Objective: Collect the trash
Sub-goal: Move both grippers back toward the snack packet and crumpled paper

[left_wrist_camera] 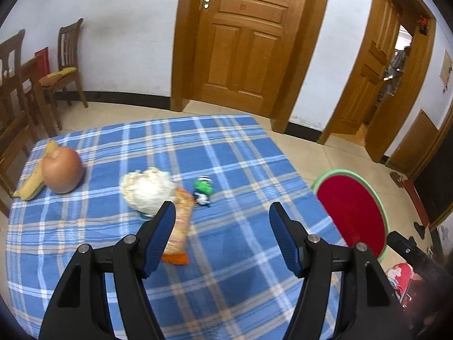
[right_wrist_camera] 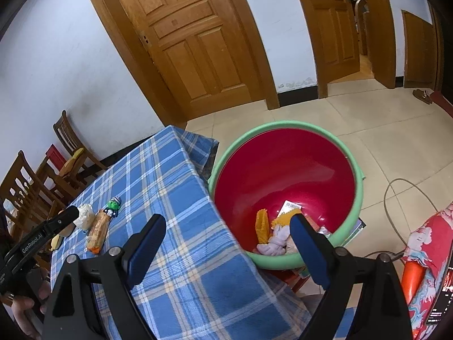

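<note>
On the blue plaid tablecloth [left_wrist_camera: 240, 155] lie a crumpled white wad [left_wrist_camera: 147, 189], an orange snack wrapper [left_wrist_camera: 179, 226] and a small green-and-white wrapper [left_wrist_camera: 203, 189]. A round brownish fruit [left_wrist_camera: 62, 170] and a banana peel [left_wrist_camera: 32, 181] sit at the far left. My left gripper [left_wrist_camera: 222, 208] hangs open over the cloth with nothing between its fingers; the orange wrapper lies just beside its left finger. My right gripper [right_wrist_camera: 226, 219] stands wide open and empty over the table's edge and the red basin with a green rim [right_wrist_camera: 286, 126]. Yellow scraps [right_wrist_camera: 262, 226], a white rag and a barcoded card lie in the basin.
Wooden chairs [left_wrist_camera: 65, 65] stand beyond the table's left end. A closed wooden door [left_wrist_camera: 243, 42] and an open doorway are behind. The basin [left_wrist_camera: 351, 212] sits low beside the table's right edge. A cable [right_wrist_camera: 396, 198] loops over the tiled floor, next to red patterned cloth [right_wrist_camera: 430, 240].
</note>
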A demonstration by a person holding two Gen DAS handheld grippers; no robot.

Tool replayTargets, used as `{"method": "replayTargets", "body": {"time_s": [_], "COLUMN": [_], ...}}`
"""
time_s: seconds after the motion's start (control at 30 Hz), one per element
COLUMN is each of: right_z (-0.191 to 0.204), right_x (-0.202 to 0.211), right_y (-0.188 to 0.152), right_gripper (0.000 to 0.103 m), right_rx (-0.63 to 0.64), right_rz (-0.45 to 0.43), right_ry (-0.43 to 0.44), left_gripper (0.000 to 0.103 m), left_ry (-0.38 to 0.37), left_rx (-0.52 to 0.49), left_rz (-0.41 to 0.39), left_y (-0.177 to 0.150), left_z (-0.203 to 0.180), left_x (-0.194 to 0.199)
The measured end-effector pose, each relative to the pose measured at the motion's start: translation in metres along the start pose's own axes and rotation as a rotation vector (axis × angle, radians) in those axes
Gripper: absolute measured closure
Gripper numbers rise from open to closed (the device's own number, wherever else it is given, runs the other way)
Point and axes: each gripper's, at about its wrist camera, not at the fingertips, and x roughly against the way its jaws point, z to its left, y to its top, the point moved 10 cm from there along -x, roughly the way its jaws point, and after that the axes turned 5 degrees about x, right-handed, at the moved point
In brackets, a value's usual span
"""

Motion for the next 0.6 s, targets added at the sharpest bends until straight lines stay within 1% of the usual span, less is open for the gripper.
{"method": "replayTargets", "body": {"time_s": [0.27, 0.47, 0.6], "right_z": [0.014, 0.022, 0.025], "right_x": [-0.015, -0.021, -0.023], "right_y": [-0.006, -0.008, -0.009], "right_gripper": [0.012, 0.012, 0.012], "right_rx": [0.018, 0.035, 0.043], "right_rz": [0.033, 0.053, 0.059], "right_ry": [0.007, 0.011, 0.009], "left_gripper": [0.035, 0.035, 0.035], "left_ry": [0.076, 0.169, 0.169], "left_rx": [0.024, 0.013, 0.029], "left_rz": [-0.004, -0.012, 0.015], "left_y": [0.007, 0.008, 0.006], "left_z": [0.039, 0.061, 0.068], "left_x": [-0.011, -0.028, -0.04]}}
